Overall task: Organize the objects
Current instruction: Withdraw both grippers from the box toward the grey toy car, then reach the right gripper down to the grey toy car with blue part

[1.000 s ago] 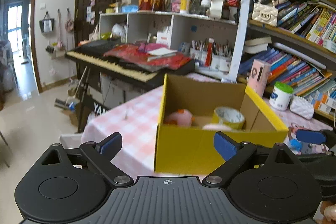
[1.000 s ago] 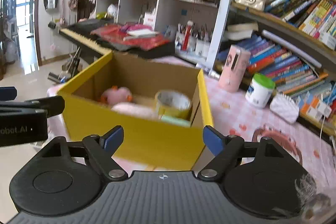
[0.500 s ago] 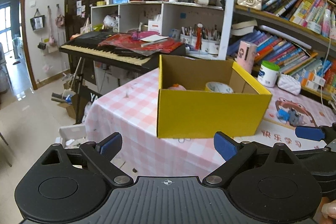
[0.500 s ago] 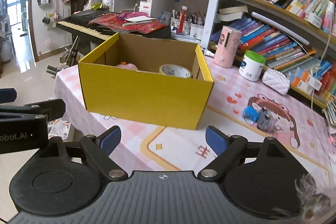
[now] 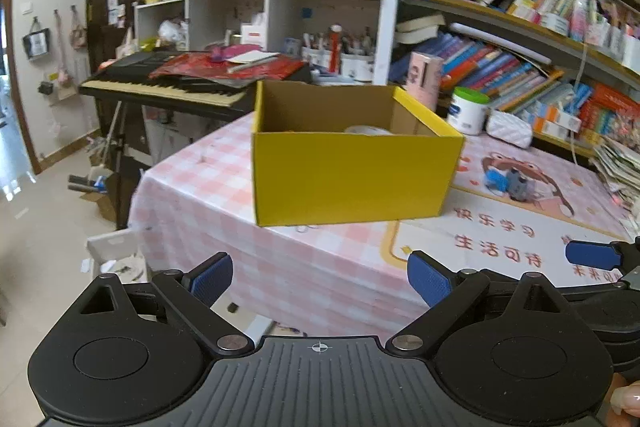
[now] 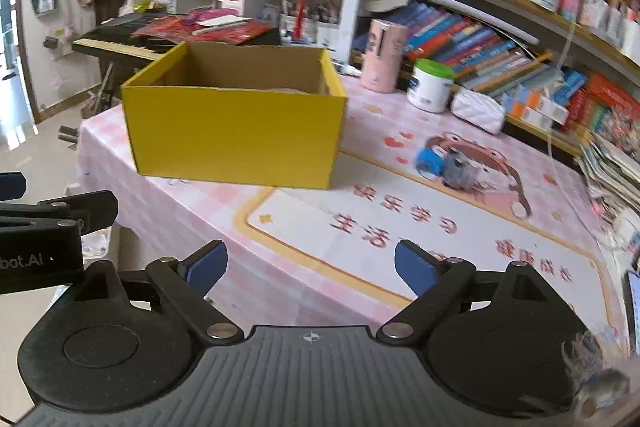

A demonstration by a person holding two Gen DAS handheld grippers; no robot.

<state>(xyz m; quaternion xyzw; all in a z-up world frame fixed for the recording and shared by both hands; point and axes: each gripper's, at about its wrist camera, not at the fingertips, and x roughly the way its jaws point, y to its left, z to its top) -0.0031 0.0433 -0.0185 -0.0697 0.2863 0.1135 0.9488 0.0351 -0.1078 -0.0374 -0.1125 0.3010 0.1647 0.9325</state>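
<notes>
A yellow cardboard box (image 5: 352,179) (image 6: 236,139) stands open on the pink checked table (image 5: 208,195) (image 6: 192,223). Only the rim of a tape roll (image 5: 366,130) shows inside it. A small blue and grey toy (image 5: 506,183) (image 6: 446,165) lies on the printed mat to the right of the box. My left gripper (image 5: 320,281) is open and empty, held back from the table's front edge. My right gripper (image 6: 310,269) is open and empty, above the table's front edge. The left gripper's body also shows at the left of the right wrist view (image 6: 44,223).
A white jar with a green lid (image 5: 467,111) (image 6: 431,87), a pink cylinder (image 5: 425,85) (image 6: 382,55) and a white pouch (image 6: 478,109) stand behind the box. Bookshelves (image 5: 520,39) line the back right. A keyboard piano (image 5: 168,87) stands at the left, floor below it.
Both grippers have pulled back and lowered, away from the box. The box now looks smaller and farther off, and its contents have dropped almost out of sight. Both stayed open.
</notes>
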